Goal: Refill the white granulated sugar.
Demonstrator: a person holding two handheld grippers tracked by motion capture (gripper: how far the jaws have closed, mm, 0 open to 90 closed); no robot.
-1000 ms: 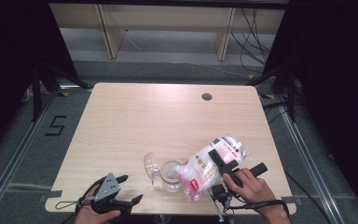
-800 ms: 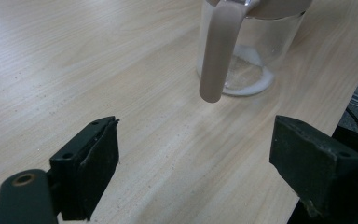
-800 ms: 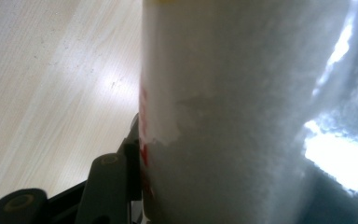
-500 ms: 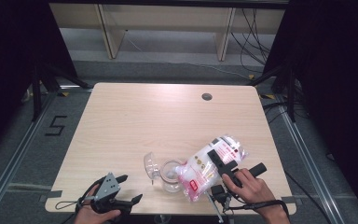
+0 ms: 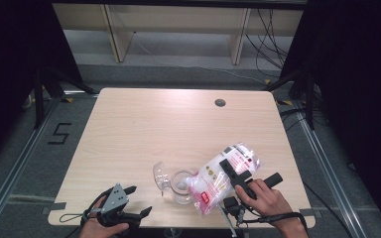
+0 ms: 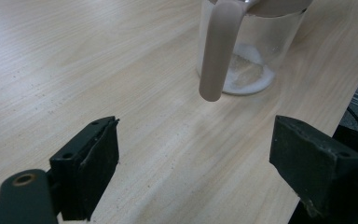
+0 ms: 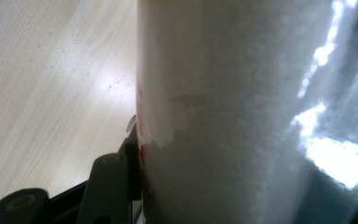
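A clear plastic bag of white granules [image 5: 218, 181] with red print lies tilted, its lower end over a small glass jar [image 5: 178, 191] near the table's front edge. My right gripper [image 5: 232, 173] is shut on the bag's middle. In the right gripper view the bag [image 7: 242, 112] presses against the left finger [image 7: 114, 184]. The jar's hinged lid [image 5: 159, 174] stands swung open to the left. White granules [image 6: 249, 74] cover the jar's bottom [image 6: 261, 42]. My left gripper [image 5: 140, 200] rests open at the front left corner, apart from the jar; in its own view the left gripper [image 6: 196, 158] holds nothing.
The wooden table [image 5: 144, 129] has a round cable hole [image 5: 220, 103] at the back right. Its front edge runs just below both hands. A shelf unit [image 5: 178, 20] stands beyond the table, with cables [image 5: 273, 34] on the floor at the right.
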